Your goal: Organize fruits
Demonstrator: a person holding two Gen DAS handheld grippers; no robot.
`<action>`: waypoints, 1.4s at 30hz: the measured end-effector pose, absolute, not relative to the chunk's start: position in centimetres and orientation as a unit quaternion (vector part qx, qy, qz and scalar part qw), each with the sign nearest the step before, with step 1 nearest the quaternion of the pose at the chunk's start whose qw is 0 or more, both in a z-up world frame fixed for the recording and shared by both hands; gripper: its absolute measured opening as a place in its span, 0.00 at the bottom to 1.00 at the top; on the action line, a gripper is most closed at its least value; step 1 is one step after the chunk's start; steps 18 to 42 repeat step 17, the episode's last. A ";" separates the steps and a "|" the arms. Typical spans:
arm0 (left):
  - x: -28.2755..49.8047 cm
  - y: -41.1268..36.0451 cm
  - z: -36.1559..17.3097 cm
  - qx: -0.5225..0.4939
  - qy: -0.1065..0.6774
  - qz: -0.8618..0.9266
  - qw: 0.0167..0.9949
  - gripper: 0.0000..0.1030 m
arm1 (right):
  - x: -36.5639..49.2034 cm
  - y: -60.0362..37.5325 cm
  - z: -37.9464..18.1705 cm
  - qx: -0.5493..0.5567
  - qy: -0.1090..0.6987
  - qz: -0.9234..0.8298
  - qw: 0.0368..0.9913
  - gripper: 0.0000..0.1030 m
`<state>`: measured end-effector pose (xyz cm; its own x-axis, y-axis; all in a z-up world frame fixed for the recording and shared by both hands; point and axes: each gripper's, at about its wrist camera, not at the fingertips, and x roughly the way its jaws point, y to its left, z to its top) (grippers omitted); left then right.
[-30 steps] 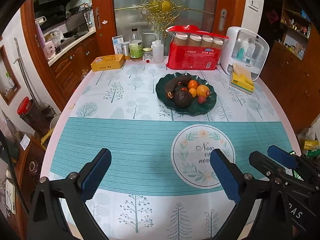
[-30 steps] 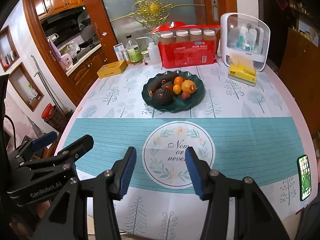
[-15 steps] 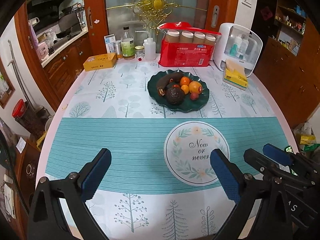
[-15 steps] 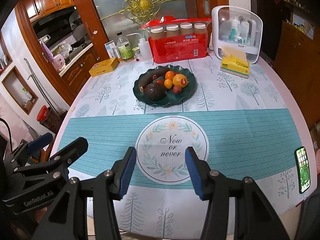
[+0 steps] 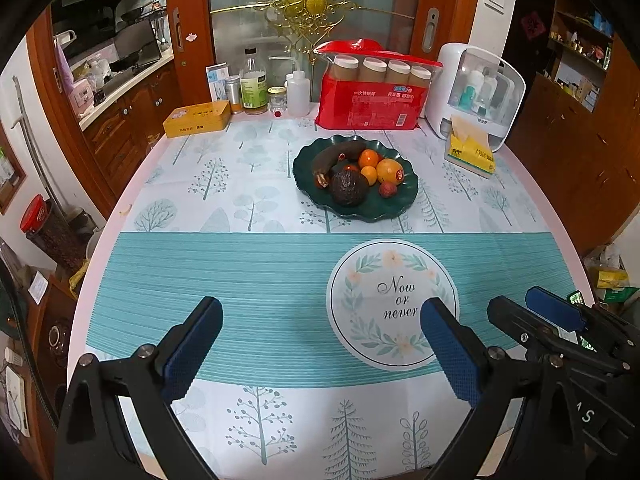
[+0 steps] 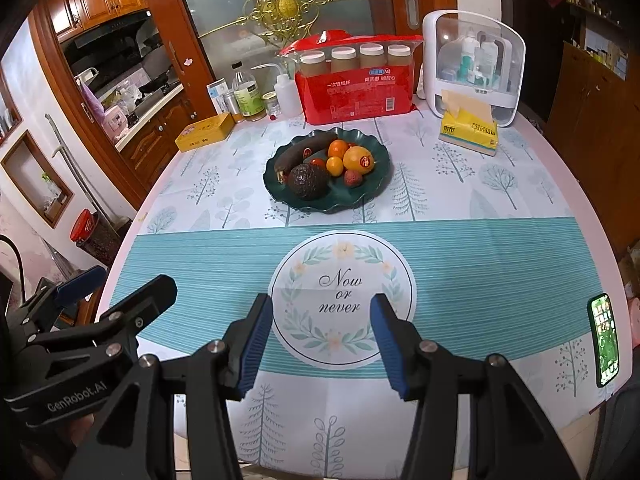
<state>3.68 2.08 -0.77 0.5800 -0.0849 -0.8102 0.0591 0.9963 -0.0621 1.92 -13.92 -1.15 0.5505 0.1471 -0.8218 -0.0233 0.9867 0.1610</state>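
Teal-striped cloth with a round "Now or never" medallion (image 6: 342,298) covers the near part of the table (image 5: 132,184), and both grippers hover above that near edge with nothing between their blue pads. Nearest, the left gripper (image 5: 320,344) has its fingers spread wide; the right gripper (image 6: 322,340) is parted too, somewhat less widely, framing the medallion. A phone (image 6: 604,340) lies lit at the right edge. Farther on, past the stripes, a dark green scalloped plate (image 5: 406,196) holds the fruit: an avocado (image 5: 349,188) in front, a dark banana (image 5: 334,158), oranges (image 5: 389,171) and a small reddish fruit. Behind it stand a red package (image 5: 370,98), a yellow tin (image 5: 197,119) and bottles.
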 end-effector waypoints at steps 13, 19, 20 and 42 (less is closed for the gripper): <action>4.1 2.7 -1.6 -0.019 0.462 -0.044 0.885 0.96 | 2.1 -13.7 -1.3 0.064 0.475 0.046 0.877 0.50; 4.1 3.2 -1.9 -0.021 0.466 -0.047 0.883 0.96 | 2.1 -13.5 -1.7 0.062 0.478 0.043 0.875 0.50; 4.1 3.2 -1.9 -0.021 0.466 -0.047 0.883 0.96 | 2.1 -13.5 -1.7 0.062 0.478 0.043 0.875 0.50; 4.1 3.2 -1.9 -0.021 0.466 -0.047 0.883 0.96 | 2.1 -13.5 -1.7 0.062 0.478 0.043 0.875 0.50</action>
